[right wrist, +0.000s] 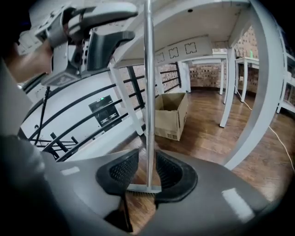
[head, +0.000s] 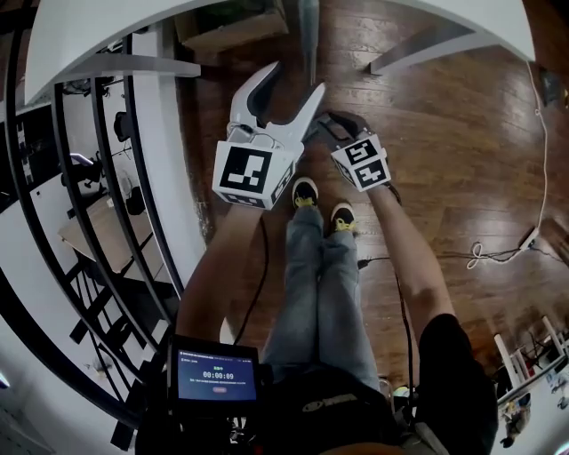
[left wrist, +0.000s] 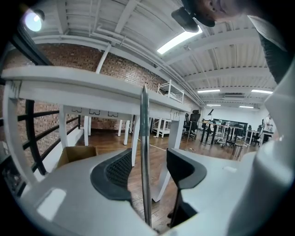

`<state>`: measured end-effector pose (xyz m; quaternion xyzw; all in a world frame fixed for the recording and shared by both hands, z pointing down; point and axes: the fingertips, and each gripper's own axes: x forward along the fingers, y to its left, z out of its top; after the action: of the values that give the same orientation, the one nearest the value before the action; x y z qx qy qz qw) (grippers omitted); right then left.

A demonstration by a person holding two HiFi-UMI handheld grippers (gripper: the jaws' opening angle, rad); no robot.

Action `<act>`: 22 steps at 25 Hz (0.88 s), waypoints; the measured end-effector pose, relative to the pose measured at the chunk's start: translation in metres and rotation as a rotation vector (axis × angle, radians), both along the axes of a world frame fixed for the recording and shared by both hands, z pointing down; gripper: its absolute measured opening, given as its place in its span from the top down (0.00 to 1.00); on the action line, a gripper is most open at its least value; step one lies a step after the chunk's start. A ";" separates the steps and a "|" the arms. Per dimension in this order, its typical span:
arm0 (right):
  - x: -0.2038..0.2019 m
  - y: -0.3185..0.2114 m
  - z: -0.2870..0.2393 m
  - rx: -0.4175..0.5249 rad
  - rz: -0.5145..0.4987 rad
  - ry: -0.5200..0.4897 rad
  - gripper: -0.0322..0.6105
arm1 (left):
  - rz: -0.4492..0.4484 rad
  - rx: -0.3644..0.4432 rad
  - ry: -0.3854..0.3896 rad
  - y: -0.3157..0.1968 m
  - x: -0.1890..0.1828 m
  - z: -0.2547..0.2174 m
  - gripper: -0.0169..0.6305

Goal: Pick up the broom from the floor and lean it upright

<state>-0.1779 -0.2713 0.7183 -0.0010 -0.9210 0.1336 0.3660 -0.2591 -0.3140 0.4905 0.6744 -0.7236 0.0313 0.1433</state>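
Note:
The broom stands upright, its thin metal handle (left wrist: 145, 152) rising to the edge of the white table (left wrist: 92, 87). In the left gripper view my white left gripper (left wrist: 147, 170) is open, and the handle passes between its pads (left wrist: 117, 173) without touching either. My dark right gripper (right wrist: 147, 173) is lower and also open. The handle (right wrist: 149, 92) runs through its gap, with the broom head (right wrist: 143, 189) on the floor below. In the head view the left gripper (head: 293, 78) and right gripper (head: 331, 123) sit close together by the blurred handle (head: 308, 35).
A cardboard box (right wrist: 170, 115) stands under the table (head: 267, 13) on the wooden floor. A black railing (head: 80, 222) and stairs run along the left. The person's feet (head: 307, 191) are just behind the grippers. A white cable (head: 498, 253) lies at the right.

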 end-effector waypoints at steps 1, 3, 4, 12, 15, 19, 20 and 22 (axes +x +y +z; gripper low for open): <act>0.010 0.002 -0.019 0.005 -0.012 -0.017 0.76 | -0.014 -0.002 -0.010 0.015 0.001 -0.009 0.63; 0.034 0.010 -0.057 0.029 -0.055 -0.052 0.77 | -0.052 -0.007 -0.028 0.049 0.004 -0.028 0.95; 0.047 0.013 -0.074 0.043 -0.075 -0.068 0.78 | -0.072 -0.009 -0.027 0.064 0.006 -0.037 0.95; 0.125 0.043 -0.272 -0.017 -0.039 -0.319 0.95 | -0.121 0.010 -0.006 0.144 0.071 -0.172 0.95; 0.134 0.074 -0.359 -0.034 -0.035 -0.424 0.95 | -0.170 0.024 -0.011 0.193 0.103 -0.225 0.95; 0.197 0.178 -0.464 -0.010 -0.116 -0.583 0.95 | -0.270 0.106 -0.071 0.307 0.196 -0.299 0.95; 0.213 0.199 -0.488 -0.021 -0.127 -0.620 0.95 | -0.290 0.121 -0.078 0.327 0.217 -0.314 0.95; 0.232 0.217 -0.512 -0.044 -0.143 -0.643 0.95 | -0.318 0.126 -0.074 0.344 0.241 -0.333 0.95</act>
<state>0.0537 -0.0541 0.2062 -0.1159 -0.9838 0.1203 0.0646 -0.0179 0.0298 0.1573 0.5575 -0.8265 -0.0123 0.0773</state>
